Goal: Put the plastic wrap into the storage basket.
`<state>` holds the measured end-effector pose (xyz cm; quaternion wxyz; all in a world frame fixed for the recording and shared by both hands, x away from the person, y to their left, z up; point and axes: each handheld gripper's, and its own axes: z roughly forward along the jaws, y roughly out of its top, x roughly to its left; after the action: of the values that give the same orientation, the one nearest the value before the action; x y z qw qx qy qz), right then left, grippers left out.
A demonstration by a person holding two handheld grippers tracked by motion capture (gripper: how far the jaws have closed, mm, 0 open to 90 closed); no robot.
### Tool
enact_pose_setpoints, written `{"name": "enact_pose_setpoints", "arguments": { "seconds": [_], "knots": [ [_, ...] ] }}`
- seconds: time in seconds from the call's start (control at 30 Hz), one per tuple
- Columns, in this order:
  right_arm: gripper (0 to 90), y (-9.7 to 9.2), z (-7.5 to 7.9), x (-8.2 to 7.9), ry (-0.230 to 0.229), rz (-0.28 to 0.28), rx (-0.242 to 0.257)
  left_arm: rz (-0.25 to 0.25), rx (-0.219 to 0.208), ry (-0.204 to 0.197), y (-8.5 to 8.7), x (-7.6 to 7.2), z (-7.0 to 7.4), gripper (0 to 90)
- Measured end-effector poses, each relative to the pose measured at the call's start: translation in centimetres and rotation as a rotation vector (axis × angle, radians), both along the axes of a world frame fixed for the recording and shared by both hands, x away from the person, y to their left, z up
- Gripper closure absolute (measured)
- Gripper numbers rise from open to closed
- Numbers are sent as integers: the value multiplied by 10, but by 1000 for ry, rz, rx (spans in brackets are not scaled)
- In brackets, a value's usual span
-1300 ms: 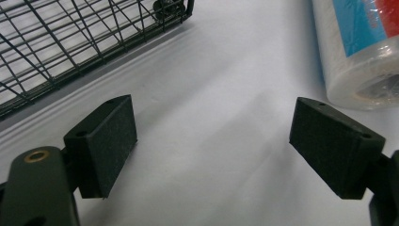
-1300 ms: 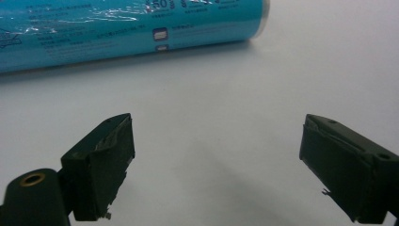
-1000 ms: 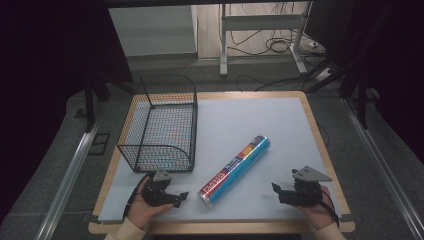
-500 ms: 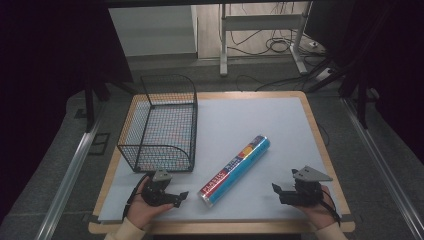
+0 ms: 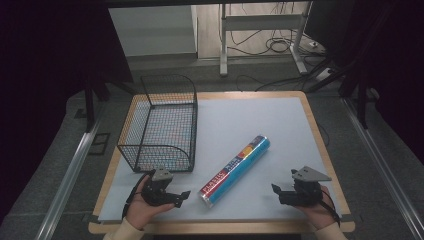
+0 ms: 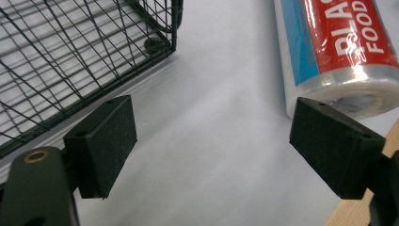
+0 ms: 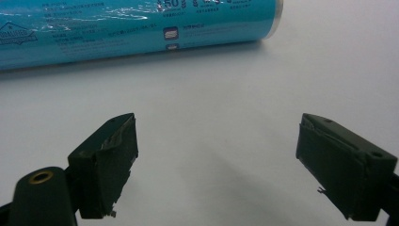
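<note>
Overhead, both grippers, left (image 5: 181, 198) and right (image 5: 278, 192), gape wide flanking the roll (image 5: 235, 171).

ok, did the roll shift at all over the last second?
No. In the high view the roll lies at the same diagonal, its near end level with the basket's front wall, as before. Both grippers sit open, apart from it.

A wood-edged tabletop (image 5: 312, 120) carries a pale grey mat (image 5: 250, 125) over nearly all of it. On the mat's left stands a black wire basket (image 5: 162, 125). Near the front middle, beside the basket but apart from it, a roll of plastic food wrap (image 5: 235, 171) lies diagonally.
</note>
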<state>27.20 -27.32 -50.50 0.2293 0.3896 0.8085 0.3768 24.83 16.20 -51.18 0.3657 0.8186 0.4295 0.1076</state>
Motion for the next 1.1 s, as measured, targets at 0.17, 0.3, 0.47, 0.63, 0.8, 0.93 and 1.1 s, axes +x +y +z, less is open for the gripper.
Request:
{"name": "enact_pose_setpoints", "arguments": {
  "seconds": [0.17, 0.3, 0.47, 0.63, 0.8, 0.93, 1.1],
  "knots": [
    [135, 0, 1, -1, -5, 0, -4, 6, -4, -4, -2, 0, 8, 154],
    [136, -2, 2, -1, -12, 0, -2, -3, -8, 3, -5, 1, 18, 157],
    [137, -2, 2, -1, -12, 1, -7, -33, 20, 6, -14, 4, 28, 157],
    [137, -3, 2, 0, -12, -2, -16, -41, 24, 16, -24, 8, 31, 157],
    [138, -2, 1, 0, -9, 0, -19, -58, 27, 7, -34, 10, 37, 157],
    [138, -2, 1, 0, -12, 2, -20, -71, 49, -5, -43, 12, 42, 156],
    [140, -3, 2, 0, -12, 3, -21, -82, 56, -5, -50, 14, 43, 157]
  ]
}}
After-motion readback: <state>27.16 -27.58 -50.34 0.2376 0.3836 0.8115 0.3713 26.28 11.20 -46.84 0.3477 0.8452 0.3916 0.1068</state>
